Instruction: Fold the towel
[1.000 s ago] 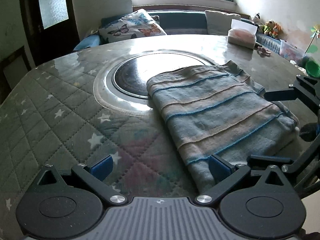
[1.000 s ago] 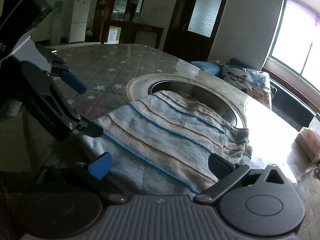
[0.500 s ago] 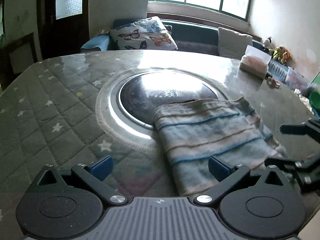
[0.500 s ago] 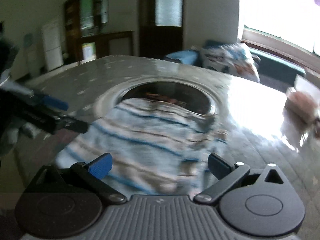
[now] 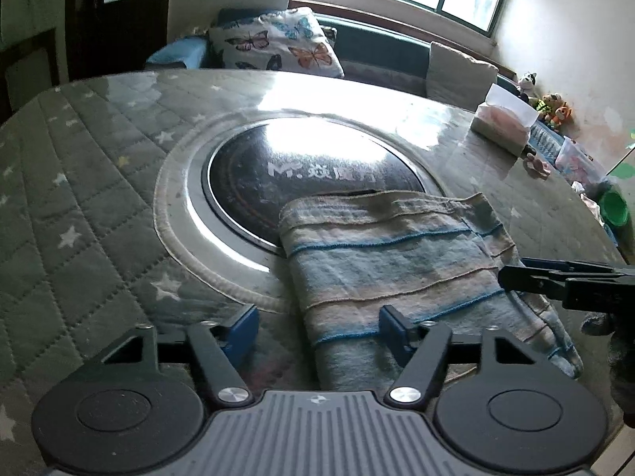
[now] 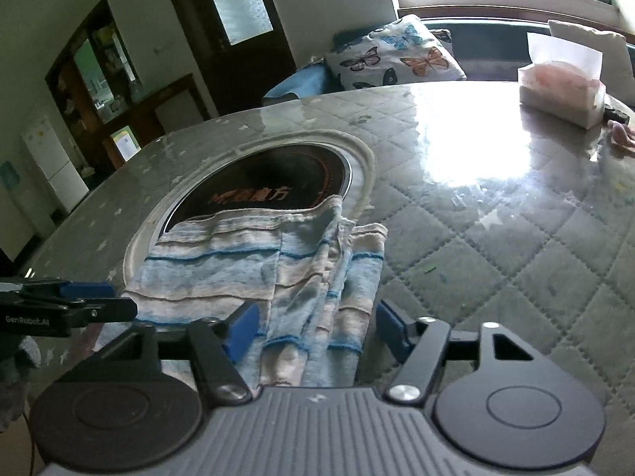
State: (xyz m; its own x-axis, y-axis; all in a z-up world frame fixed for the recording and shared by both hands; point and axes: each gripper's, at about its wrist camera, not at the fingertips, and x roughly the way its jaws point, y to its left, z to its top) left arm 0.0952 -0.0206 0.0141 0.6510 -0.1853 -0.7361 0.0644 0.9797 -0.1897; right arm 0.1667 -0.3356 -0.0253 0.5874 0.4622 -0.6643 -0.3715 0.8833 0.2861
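Just ahead of the left gripper the striped towel lies on the quilted table cover, already folded into a narrow band, with its far end over the dark round plate set in the table. The jaws of this gripper have just been closing and stand about half open; the near left edge of the towel lies between them, but the pads do not press on it. Before the right gripper the near right end of the towel is bunched in loose uneven layers, and its jaws, also just closing, stand around this end without a firm hold. By judgement, at least one fold is done, and another fold and some tidying of the right end are left.
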